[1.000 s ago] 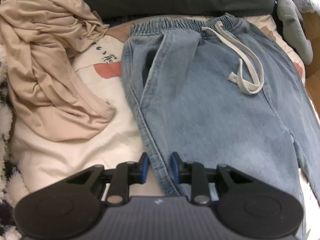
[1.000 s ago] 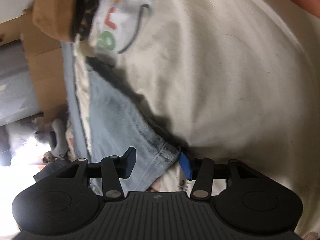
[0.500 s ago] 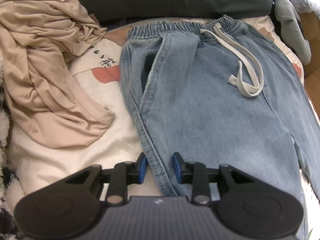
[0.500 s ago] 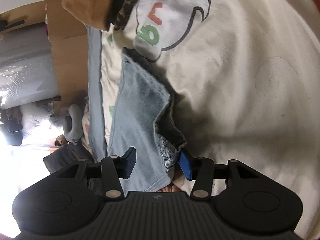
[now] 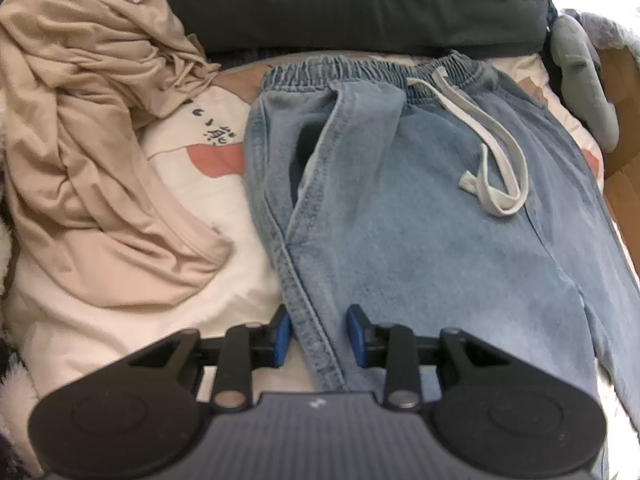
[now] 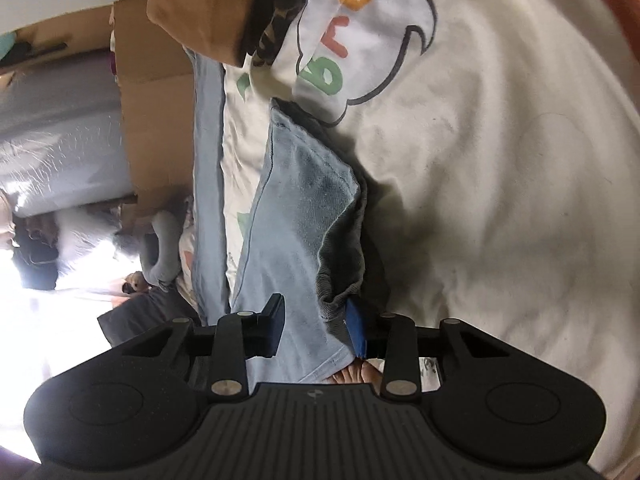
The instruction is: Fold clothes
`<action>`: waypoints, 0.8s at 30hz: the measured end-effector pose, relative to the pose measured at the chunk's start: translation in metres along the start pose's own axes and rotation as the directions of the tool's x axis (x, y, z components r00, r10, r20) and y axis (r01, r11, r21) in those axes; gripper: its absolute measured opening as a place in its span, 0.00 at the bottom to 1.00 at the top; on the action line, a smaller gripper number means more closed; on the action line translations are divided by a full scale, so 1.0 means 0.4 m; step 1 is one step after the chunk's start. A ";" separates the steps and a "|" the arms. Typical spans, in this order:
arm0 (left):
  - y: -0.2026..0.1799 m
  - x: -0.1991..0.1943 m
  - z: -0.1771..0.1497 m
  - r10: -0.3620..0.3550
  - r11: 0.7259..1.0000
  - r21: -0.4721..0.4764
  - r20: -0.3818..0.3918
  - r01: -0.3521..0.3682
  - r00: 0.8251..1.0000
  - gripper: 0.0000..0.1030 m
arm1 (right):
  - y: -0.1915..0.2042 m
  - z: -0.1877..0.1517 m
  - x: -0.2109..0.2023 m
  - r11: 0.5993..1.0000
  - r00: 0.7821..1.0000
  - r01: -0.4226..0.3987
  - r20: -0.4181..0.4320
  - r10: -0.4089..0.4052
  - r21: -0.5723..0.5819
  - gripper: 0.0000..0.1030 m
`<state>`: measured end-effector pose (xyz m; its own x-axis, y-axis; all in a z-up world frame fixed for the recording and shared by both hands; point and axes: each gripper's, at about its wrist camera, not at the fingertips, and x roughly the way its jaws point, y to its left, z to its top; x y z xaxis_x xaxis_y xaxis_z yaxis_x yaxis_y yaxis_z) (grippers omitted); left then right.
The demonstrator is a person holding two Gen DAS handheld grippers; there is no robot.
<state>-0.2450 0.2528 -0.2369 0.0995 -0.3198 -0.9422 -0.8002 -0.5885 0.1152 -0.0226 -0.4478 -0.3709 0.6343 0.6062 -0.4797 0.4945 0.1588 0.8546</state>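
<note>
Light blue jeans (image 5: pixel 420 240) lie flat on the bed, elastic waistband at the top, with a white drawstring (image 5: pixel 492 152) looped across the front. My left gripper (image 5: pixel 320 332) points down over their left side seam. The seam runs between its blue pads with gaps on both sides, so it stands open. In the right wrist view, a jeans leg (image 6: pixel 296 208) hangs raised off the white quilt. My right gripper (image 6: pixel 316 330) is rolled on its side and its jaws are closing around the leg's hem (image 6: pixel 340 292). The hem rests against one pad (image 6: pixel 356 332); the other is not visibly pressing.
A crumpled beige garment (image 5: pixel 92 140) lies left of the jeans. A dark cushion (image 5: pixel 320 0) sits behind the waistband and a grey plush toy (image 5: pixel 580 80) at the right. The quilt (image 6: pixel 500 180), a brown folded item (image 6: pixel 200 4), cardboard boxes (image 6: pixel 156 120) and a person's toes (image 6: pixel 356 378) show in the right wrist view.
The right gripper has risen with the hem, lifting the leg off the quilt, and its jaws have narrowed. The left gripper stays over the side seam.
</note>
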 end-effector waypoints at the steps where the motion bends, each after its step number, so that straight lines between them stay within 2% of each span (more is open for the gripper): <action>1: -0.001 0.001 -0.001 0.001 1.000 0.000 -0.001 -0.001 1.000 0.32 | -0.005 0.000 0.002 1.000 1.000 0.005 0.003 -0.005 0.006 0.35; 4: -0.005 0.000 0.001 0.003 1.000 0.009 -0.005 -0.003 1.000 0.32 | -0.015 0.003 0.018 1.000 1.000 0.001 0.010 -0.001 0.022 0.35; 9: -0.002 -0.003 0.005 -0.002 1.000 0.018 -0.009 0.002 1.000 0.32 | 0.005 0.001 0.014 0.996 0.995 -0.087 0.042 0.086 0.032 0.35; 20: -0.009 0.004 0.002 0.001 1.000 0.004 -0.001 -0.001 1.000 0.34 | 0.008 0.029 0.099 0.997 0.997 0.069 -0.020 -0.070 -0.036 0.35; 22: -0.008 0.005 0.004 -0.001 1.000 0.000 -0.001 0.001 1.000 0.34 | 0.016 0.029 0.100 0.994 0.995 0.093 -0.027 -0.095 -0.059 0.29; 23: -0.006 0.005 0.004 -0.004 1.000 -0.004 0.001 0.004 1.000 0.34 | 0.021 0.029 0.100 0.991 0.993 0.109 -0.029 -0.111 -0.073 0.16; 24: -0.005 0.006 0.004 -0.005 1.000 -0.008 0.003 0.005 1.000 0.34 | 0.026 0.029 0.099 0.988 0.991 0.124 -0.032 -0.127 -0.088 0.09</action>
<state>-0.2440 0.2543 -0.2400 0.1018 -0.3141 -0.9439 -0.7950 -0.5960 0.1126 0.0145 -0.4313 -0.3832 0.5470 0.6054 -0.5782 0.5151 0.3010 0.8025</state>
